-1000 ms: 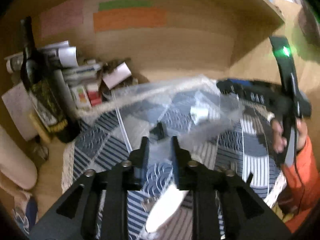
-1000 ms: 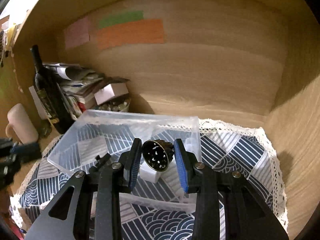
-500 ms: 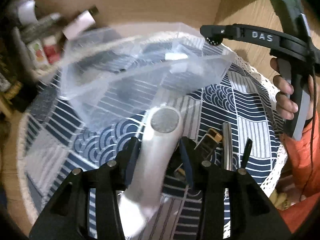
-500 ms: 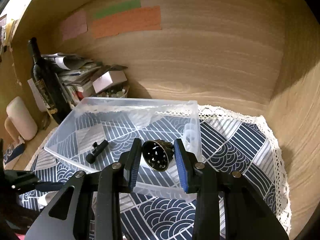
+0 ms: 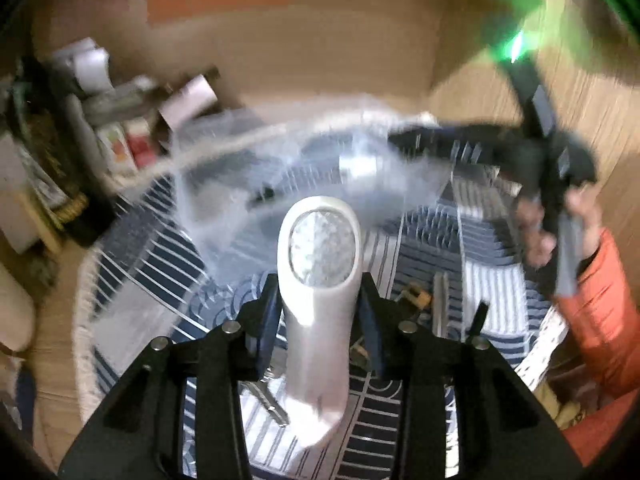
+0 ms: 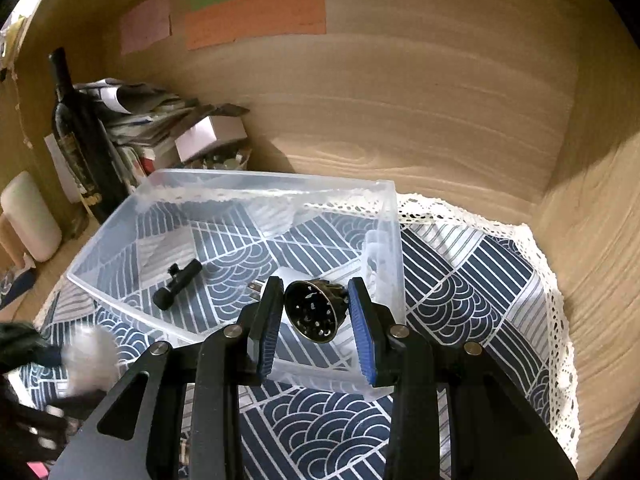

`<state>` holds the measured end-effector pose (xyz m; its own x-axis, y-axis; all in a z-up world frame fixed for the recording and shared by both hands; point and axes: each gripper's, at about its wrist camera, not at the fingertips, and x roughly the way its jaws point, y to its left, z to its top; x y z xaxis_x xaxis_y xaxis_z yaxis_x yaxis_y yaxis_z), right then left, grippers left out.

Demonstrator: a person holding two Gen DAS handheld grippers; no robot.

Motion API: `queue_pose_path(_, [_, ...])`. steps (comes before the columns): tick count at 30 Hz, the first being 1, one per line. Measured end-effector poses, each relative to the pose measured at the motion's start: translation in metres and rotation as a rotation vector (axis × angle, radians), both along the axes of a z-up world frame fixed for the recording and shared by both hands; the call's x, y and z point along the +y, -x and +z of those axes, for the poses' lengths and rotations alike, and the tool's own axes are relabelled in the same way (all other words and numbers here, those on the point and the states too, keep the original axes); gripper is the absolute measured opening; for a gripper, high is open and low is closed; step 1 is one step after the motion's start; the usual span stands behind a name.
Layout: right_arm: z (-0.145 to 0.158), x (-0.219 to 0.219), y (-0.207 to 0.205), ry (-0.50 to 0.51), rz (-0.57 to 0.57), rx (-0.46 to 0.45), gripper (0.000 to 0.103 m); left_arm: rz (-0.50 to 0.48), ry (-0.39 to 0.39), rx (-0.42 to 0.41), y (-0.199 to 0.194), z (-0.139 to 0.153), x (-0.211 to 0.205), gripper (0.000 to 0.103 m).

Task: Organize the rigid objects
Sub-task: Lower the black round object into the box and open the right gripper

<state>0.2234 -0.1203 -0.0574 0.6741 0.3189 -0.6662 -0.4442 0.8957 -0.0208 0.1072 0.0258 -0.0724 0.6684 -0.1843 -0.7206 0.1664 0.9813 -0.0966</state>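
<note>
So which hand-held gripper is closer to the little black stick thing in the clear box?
Right. The right hand-held gripper holds a round dark piece just over the clear box's near edge, beside the black stick. The left hand-held gripper, holding a white torch, is outside the box.

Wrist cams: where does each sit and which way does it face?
Left wrist: on the left tool, looking down its fingers at the white flashlight it grips; the right tool and hand show.
Right wrist: on the right tool, facing the wood wall, gripping a dark perforated cone over the clear bin.
Shared: bin, patterned cloth, wine bottle.
</note>
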Motion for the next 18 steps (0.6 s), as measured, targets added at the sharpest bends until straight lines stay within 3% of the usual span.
queue_pose_path(8, [-0.012,0.008,-0.010,0.031,0.013,0.048,0.031,0.078,0.010,-0.130,-0.014,0.059,0.024,0.037])
queue_pose_path(11, [-0.009,0.006,-0.009,0.006,0.014,0.055,0.051,0.102,-0.005,-0.166,-0.031,0.074,0.029,0.037])
queue_pose_path(18, [0.012,-0.007,0.013,-0.042,0.021,-0.025,0.055,0.134,-0.079,-0.204,-0.065,0.083,0.026,0.037])
